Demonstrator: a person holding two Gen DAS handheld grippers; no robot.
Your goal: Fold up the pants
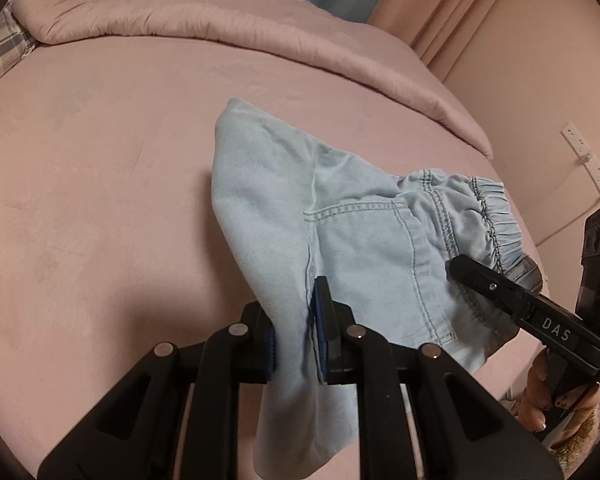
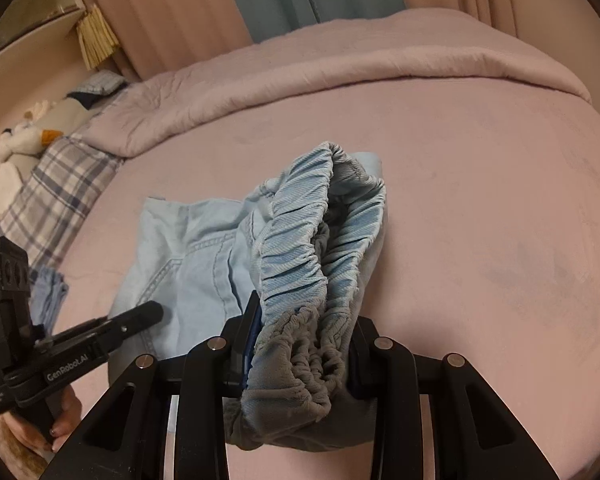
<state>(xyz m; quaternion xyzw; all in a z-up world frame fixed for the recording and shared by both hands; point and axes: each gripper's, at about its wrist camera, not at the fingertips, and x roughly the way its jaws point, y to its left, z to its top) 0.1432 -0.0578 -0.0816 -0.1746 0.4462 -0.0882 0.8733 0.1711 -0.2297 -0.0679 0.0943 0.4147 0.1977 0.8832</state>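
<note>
Light blue denim pants (image 1: 340, 232) lie bunched on a pink bed (image 1: 100, 200). My left gripper (image 1: 298, 320) is shut on a fold of the pants' leg fabric, which hangs down between its blue pads (image 1: 322, 332). My right gripper (image 2: 300, 344) is shut on the gathered elastic waistband (image 2: 300, 256), lifted off the bed. In the left wrist view the right gripper (image 1: 456, 266) reaches in from the right onto the waistband end (image 1: 496, 216). In the right wrist view the left gripper (image 2: 152, 310) comes in from the left over the pants (image 2: 188, 256).
A rolled pink duvet (image 1: 220, 20) lies along the far side of the bed. A plaid pillow (image 2: 56, 196) and a plush toy (image 2: 24, 140) sit at the left. Pink curtains (image 2: 172, 8) and a wall with a power strip (image 1: 588, 160) stand behind.
</note>
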